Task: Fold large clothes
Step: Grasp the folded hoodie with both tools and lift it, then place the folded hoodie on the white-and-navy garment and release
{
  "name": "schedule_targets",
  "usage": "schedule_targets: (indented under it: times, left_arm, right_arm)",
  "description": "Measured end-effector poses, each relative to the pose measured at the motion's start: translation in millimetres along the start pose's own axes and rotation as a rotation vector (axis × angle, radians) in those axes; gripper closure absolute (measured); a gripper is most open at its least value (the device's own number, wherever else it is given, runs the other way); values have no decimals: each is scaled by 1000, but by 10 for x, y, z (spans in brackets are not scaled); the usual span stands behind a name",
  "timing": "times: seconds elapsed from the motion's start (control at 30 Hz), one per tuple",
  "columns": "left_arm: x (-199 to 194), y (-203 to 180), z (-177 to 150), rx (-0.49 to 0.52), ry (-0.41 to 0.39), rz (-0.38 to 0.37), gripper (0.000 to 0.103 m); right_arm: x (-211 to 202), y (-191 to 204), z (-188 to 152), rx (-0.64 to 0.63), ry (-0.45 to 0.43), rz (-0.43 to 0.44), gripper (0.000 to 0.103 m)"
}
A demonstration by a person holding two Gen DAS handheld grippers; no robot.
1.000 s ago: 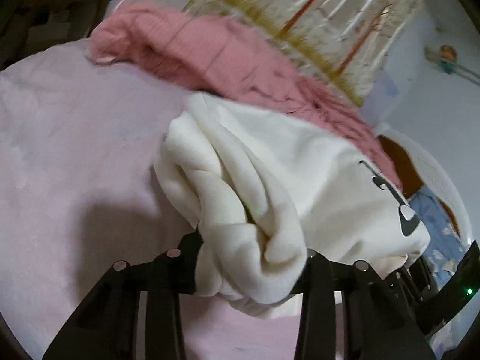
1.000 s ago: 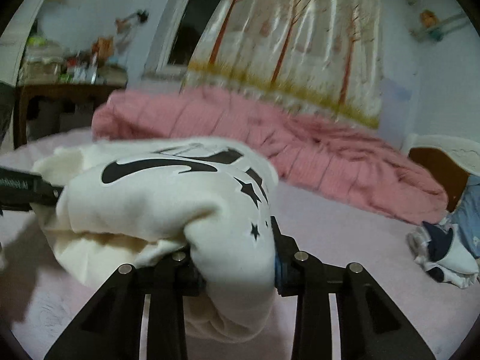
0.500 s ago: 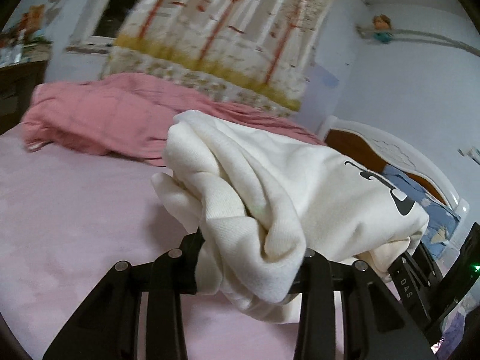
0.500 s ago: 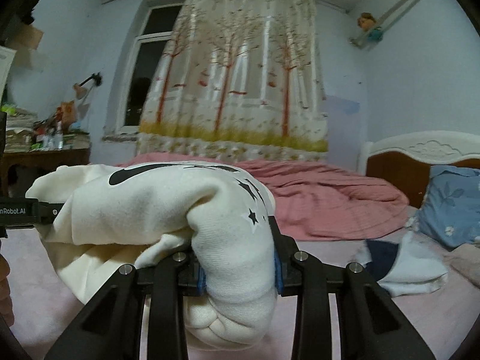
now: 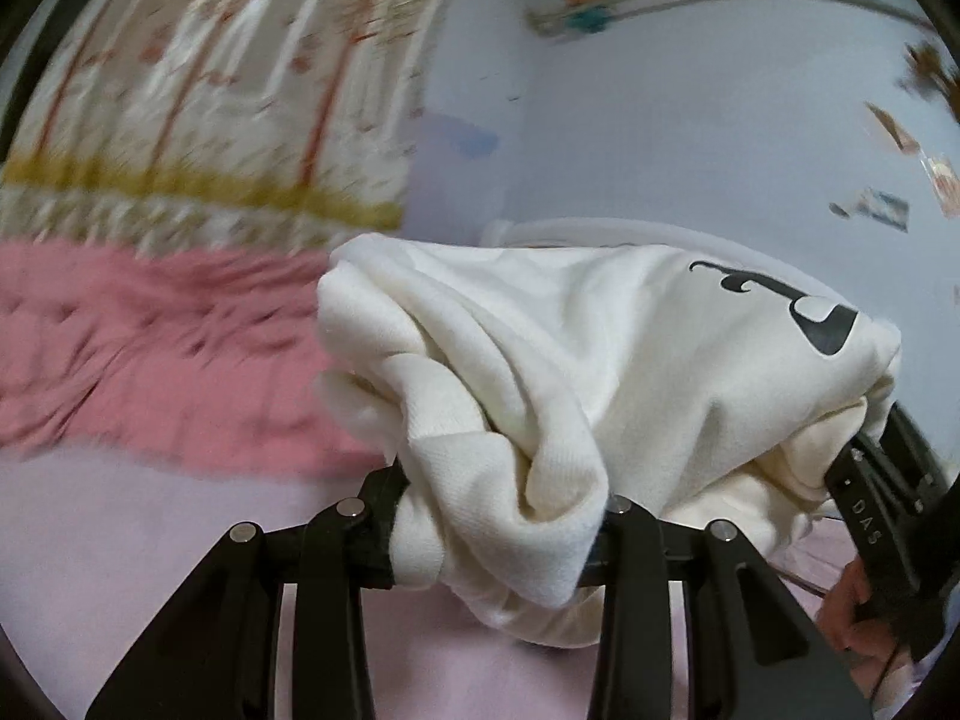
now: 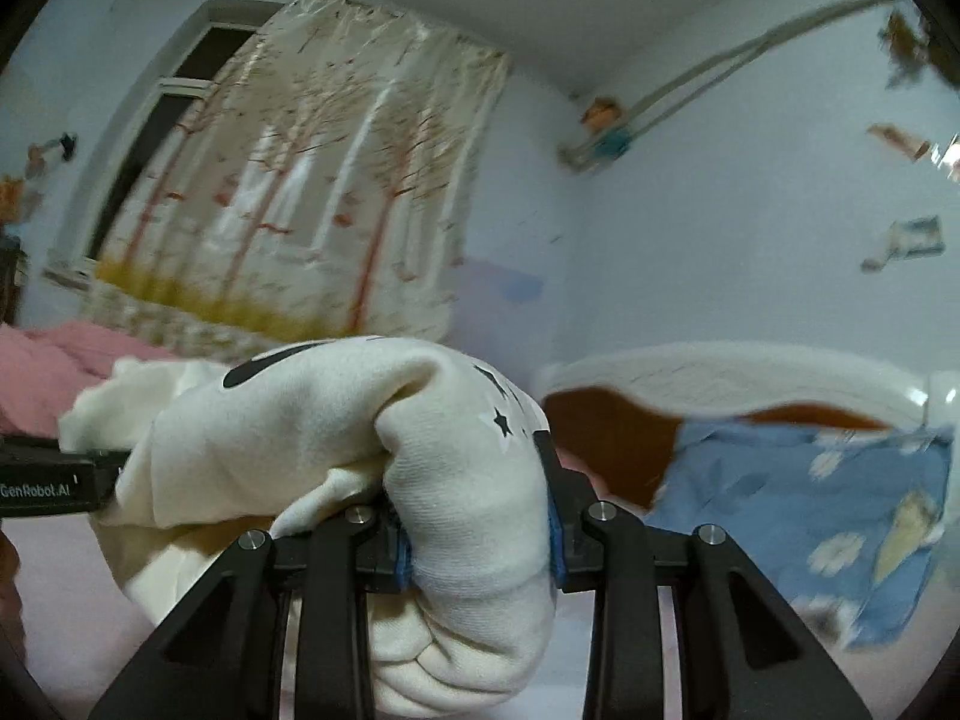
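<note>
Pink bed point(image 5: 150, 540), both grippers clamping sweatshirt point(image 5: 570, 360)

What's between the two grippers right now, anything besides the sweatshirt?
Only the bunched cream sweatshirt spans from the left gripper to the right gripper; both wrist views show it.

curtain point(image 5: 198, 120), pink blanket point(image 5: 150, 360): motion-blurred | sweatshirt point(image 6: 336, 450) print: partly folded under, unreadable | left gripper point(image 5: 498, 516), right gripper point(image 6: 477, 516) pads: buried in cloth
</note>
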State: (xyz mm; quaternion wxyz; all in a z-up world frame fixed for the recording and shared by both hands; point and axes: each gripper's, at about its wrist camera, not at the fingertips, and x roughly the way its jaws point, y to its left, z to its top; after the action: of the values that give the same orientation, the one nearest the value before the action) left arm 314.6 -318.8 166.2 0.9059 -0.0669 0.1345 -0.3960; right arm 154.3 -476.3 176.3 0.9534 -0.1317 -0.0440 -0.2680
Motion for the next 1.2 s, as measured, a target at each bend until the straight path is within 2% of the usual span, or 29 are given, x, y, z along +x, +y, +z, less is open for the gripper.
schedule_targets:
  times: [0.1,0.17,0.2,0.23,0.27,0.3,0.33,0.37,0.4,0.43,0.47,0.53,0.57,0.6,0.63,0.7,0.73,0.77,0.83,0.9,0.97,1.03,1.1,1.2]
  left_arm:
    - [554,-313,-89,22,-10,-53,67]
    - [964,-486,-352,86,7,-103,65]
    - [1243,-543,-561,127,47,-99,64]
    - [1573,-578,-805,144,129,-70,64]
    - [1848,-603,-1055,147,217,-26,64]
    - [2028,-588,-1300,150,272,35,62]
    - [2064,-516,-1399,112,278,21,62]
    - [2018,-428,-1303,46,255,-19,60]
    - [1943,-339,-1211,-15,241,-59,56]
    - [1886,-295,-1161,-26,241,-78,52]
    - [1862,-328,-1156,11,247,-61,50]
    - [1874,-435,-1226,134,270,31,40]
    - [1820,-513,-1247,179,258,101,36]
    - [1721,-617,-1251,212,227,174,28]
    - [1624,-720,-1244,250,192,217,25]
    - [1442,-817,-1240,338,148,238,18]
    - [1337,-854,-1240,380,127,242,13]
    - [1228,-856,-1238,400,107,245,11]
    - [930,-818,-1225,398,35,282,6]
    - [628,-762,-1280,404,-67,386,1]
    - [383,-696,-1362,400,-156,438,0]
    - [156,-564,-1391,334,-232,461,0]
    - [75,-416,-1347,266,-285,467,0]
    - [146,-341,-1352,261,-266,428,0]
  right_arm:
    - [334,-464,-203,2,14,-65,68]
    - [530,-800,-489,45,65,-112,68]
    - [623,-913,-663,57,90,-134,67]
    - [779,-1010,-927,59,140,-147,67]
    - [1025,-1083,-1242,48,257,-142,66]
    - [1300,-1149,-1577,57,432,-106,66]
    - [1509,-1219,-1877,96,587,-70,65]
    - [1525,-1290,-2027,131,600,-51,63]
    - [1452,-1339,-1992,156,550,-37,63]
    - [1409,-1368,-1891,165,543,-32,63]
    - [1380,-1383,-1834,174,535,-30,62]
    - [1363,-1352,-1882,156,548,-38,62]
    - [1348,-1302,-1916,136,556,-48,60]
    - [1317,-1246,-1935,110,555,-61,59]
    - [1270,-1204,-1931,95,552,-72,58]
    - [1119,-1203,-1948,104,547,-86,52]
    - [1036,-1209,-1964,113,547,-100,46]
    - [964,-1206,-1956,123,544,-114,35]
    - [756,-1178,-1884,155,509,-144,20]
    - [451,-1225,-1783,239,437,-143,18]
    - [142,-1233,-1698,350,360,-78,0]
    - [39,-1117,-1637,342,315,-2,0]
    - [76,-945,-1597,255,323,2,0]
    - [68,-726,-1606,151,319,-20,0]
